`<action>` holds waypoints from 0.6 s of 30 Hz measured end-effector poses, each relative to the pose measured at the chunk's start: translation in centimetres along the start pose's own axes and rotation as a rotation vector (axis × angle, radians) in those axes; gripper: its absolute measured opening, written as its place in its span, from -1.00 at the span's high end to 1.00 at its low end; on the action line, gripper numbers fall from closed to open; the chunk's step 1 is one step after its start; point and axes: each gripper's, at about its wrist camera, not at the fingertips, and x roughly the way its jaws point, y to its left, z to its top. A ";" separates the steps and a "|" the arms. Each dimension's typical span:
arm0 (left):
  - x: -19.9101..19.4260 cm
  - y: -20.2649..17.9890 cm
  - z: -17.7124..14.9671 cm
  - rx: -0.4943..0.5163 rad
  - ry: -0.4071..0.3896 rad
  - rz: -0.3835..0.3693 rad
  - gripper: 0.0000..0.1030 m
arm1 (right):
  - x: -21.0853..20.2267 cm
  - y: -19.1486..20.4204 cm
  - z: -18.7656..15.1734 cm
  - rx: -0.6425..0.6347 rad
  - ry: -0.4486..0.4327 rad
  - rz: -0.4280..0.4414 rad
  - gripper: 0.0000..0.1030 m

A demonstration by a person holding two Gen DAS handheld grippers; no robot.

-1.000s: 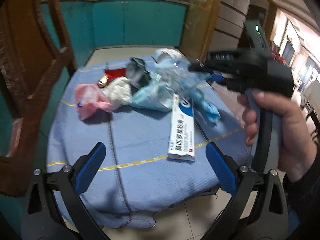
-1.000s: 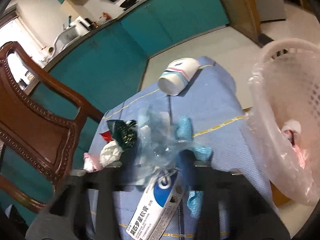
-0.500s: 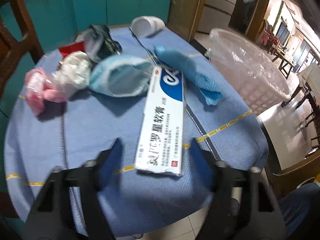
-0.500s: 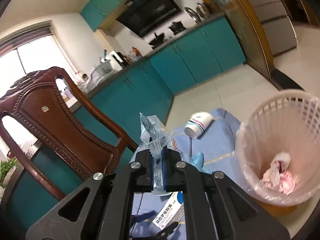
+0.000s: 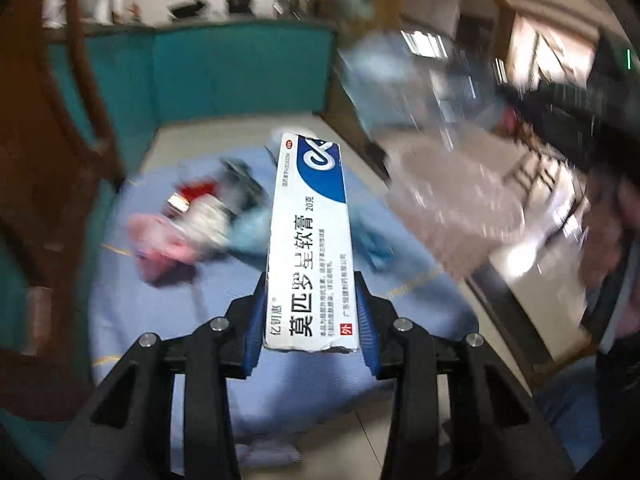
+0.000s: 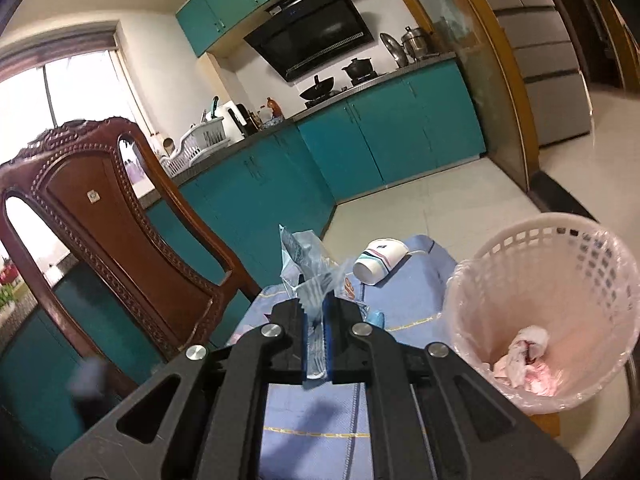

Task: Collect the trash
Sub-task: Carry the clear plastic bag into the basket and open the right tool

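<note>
The ointment box (image 5: 308, 248) is clamped by its near end in the left tool (image 5: 310, 334), raised above the table (image 5: 136, 320) and pointing away from the camera, so it can be carried lengthwise to the bin without snagging on the other litter. The clear plastic wrapper (image 6: 306, 268) stands pinched in the right tool (image 6: 316, 344), its jaws drawn narrow around the thin film, its crumpled top sticking up above the fingers. Both pieces seem lifted and ready to go to the waste basket (image 6: 532, 248), which stands just beside the table's edge, lined with a pink bag and already holding some crumpled tissue (image 6: 528, 346).

Beyond the basket's rim, a paper cup (image 6: 378, 266) lies on its side on the blue cloth, near the far edge of the table. In the left wrist view, blurred by motion, a pink wad (image 5: 160, 244), a white wad (image 5: 208, 220), something red and something pale blue remain on the table on the far side from the basket. A carved wooden chair (image 6: 108, 232) stands at the table opposite the basket.
</note>
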 end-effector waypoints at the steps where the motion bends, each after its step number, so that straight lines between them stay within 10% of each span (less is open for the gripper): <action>1: -1.1 0.6 0.3 -0.011 -0.031 0.023 0.22 | -0.1 0.2 -0.2 -0.009 0.001 -0.004 0.87; 6: -3.6 4.5 1.1 -0.080 -0.093 0.149 0.22 | 0.6 1.8 -1.4 -0.089 0.031 -0.040 0.87; 18: -3.5 6.7 1.4 -0.149 -0.062 0.157 0.22 | 2.4 3.6 -3.1 -0.164 0.105 -0.070 0.87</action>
